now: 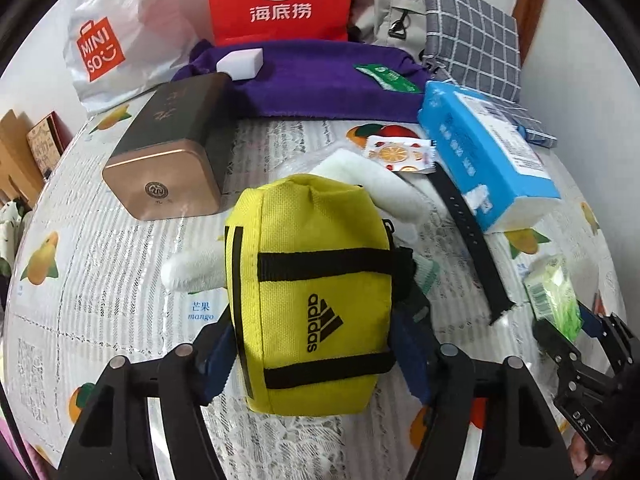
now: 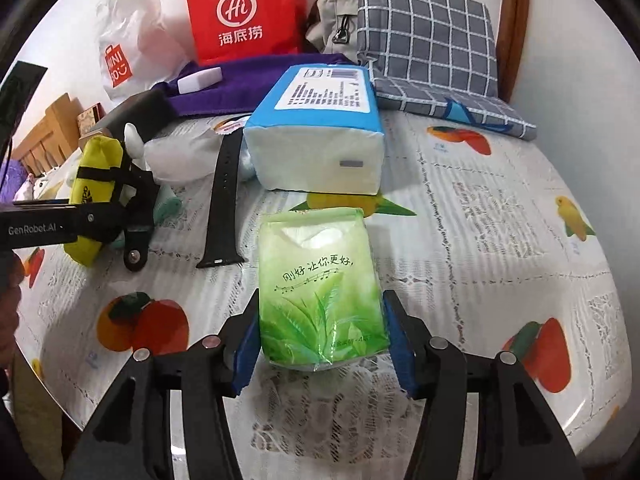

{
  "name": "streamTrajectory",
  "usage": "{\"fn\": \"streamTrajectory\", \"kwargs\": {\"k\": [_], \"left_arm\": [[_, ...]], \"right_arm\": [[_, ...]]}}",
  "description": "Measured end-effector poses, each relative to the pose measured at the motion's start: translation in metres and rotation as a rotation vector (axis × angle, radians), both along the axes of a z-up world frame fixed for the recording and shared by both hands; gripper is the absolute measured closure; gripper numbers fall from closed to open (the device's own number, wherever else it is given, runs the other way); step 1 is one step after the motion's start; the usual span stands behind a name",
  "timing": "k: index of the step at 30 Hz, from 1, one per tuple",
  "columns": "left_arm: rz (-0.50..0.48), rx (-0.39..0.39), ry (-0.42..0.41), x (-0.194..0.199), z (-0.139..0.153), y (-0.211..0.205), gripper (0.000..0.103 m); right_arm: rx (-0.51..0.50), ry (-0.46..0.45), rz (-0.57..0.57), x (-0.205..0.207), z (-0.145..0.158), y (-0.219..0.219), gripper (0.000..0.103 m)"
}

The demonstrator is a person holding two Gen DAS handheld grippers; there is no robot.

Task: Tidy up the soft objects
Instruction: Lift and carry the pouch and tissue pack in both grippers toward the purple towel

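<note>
My left tool (image 1: pixel 316 352) straddles the yellow pouch (image 1: pixel 312 292), blue pads at both its sides; from here I can't quite tell whether they press it or only flank it. The pouch lies on the table (image 1: pixel 120 280), over a white plush toy (image 1: pixel 192 272). My right tool (image 2: pixel 322 344) frames the green tissue pack (image 2: pixel 320 288) near its lower end: the left pad seems to touch the wrapper, the right stands just clear, so nothing is clamped. Beyond the pack lies the blue tissue block (image 2: pixel 316 136), with a black watch strap (image 2: pixel 222 204) to its left. A copper-ended tin (image 1: pixel 168 156) sits left of the pouch, a purple towel (image 1: pixel 312 84) behind, and a red paper bag (image 1: pixel 280 0) behind that.
</note>
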State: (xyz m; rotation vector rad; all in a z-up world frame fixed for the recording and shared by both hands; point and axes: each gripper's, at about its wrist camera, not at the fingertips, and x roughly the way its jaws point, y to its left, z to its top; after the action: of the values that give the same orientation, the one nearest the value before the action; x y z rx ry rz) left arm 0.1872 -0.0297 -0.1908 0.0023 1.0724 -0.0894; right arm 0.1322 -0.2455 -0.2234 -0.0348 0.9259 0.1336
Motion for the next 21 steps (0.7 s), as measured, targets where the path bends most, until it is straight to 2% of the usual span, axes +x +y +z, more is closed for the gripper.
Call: {"fn": "streamTrajectory", "kwargs": {"k": [3,7,17,21], "left_arm": [[-0.023,-0.024,-0.004,-0.005,0.007,-0.001,0.036],[-0.029,-0.021,-0.022,-0.013,0.019,0.001,0.037],[0.004,-0.067,-0.066,-0.029,0.051,0.027,0.037],[0.012,-0.091,-0.086,-0.031,0.065,0.038,0.036]], "right_arm": [[0.008,-0.012,0.005,-0.003,0.001,-0.004,0.050],[-0.028,-0.033,-0.006,-0.009,0.005,-0.004,0.050],[0.025,-0.085,-0.020,-0.023,0.042,-0.007,0.050],[0.077,-0.099,-0.023,-0.026,0.061,-0.006,0.050]]}}
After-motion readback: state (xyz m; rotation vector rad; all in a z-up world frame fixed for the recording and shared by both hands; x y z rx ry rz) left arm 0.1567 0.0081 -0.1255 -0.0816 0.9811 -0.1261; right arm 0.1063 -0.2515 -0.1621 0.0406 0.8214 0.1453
